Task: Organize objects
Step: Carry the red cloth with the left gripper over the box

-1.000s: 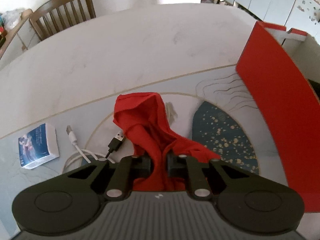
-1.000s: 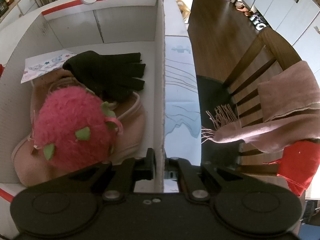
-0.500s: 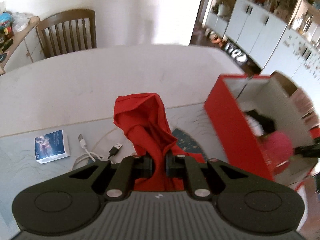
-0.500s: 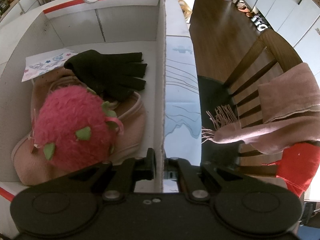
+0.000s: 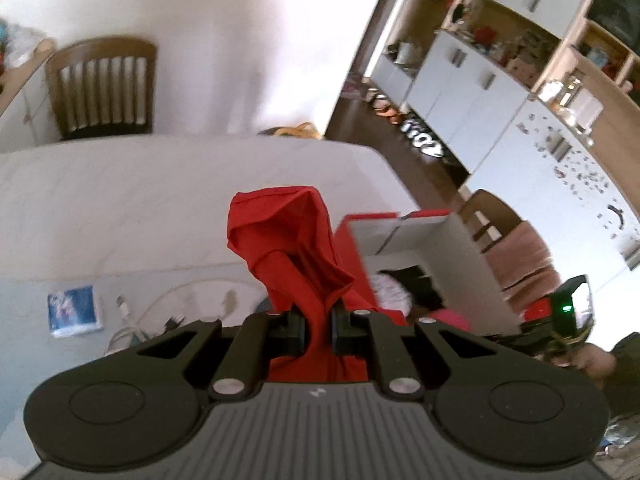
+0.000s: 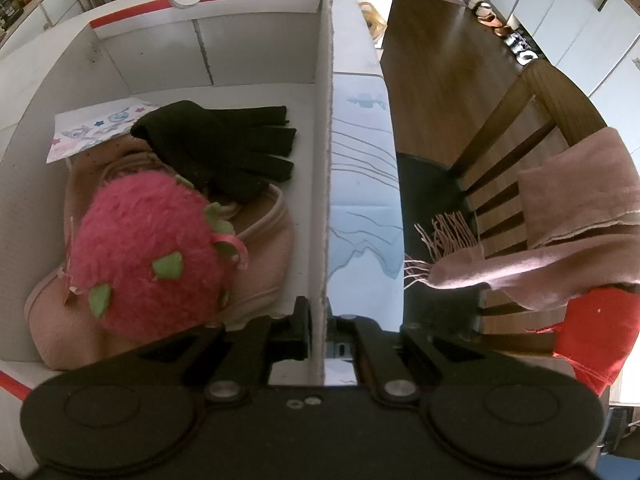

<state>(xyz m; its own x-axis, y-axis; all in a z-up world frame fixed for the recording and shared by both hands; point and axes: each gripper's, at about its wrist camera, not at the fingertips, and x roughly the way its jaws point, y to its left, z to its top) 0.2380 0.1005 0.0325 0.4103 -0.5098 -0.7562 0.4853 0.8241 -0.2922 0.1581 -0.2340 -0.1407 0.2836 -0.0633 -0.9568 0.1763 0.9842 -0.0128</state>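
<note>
My left gripper [image 5: 318,330] is shut on a red cloth [image 5: 288,248] and holds it in the air above the table, left of the red and white box [image 5: 436,240]. My right gripper [image 6: 319,330] is shut on the box's right wall [image 6: 325,160]. Inside the box lie a pink plush strawberry [image 6: 148,256], black gloves [image 6: 224,152], a beige garment [image 6: 264,248] and a patterned card [image 6: 92,128].
On the table lie a small blue booklet [image 5: 74,310] and a white USB cable [image 5: 132,320]. A chair [image 6: 520,152] draped with a pink scarf [image 6: 560,224] stands right of the table. Another chair [image 5: 102,88] stands at the far side.
My left gripper has risen and swung right with the red cloth, so the box's open top now shows. The right gripper and box have not moved.
</note>
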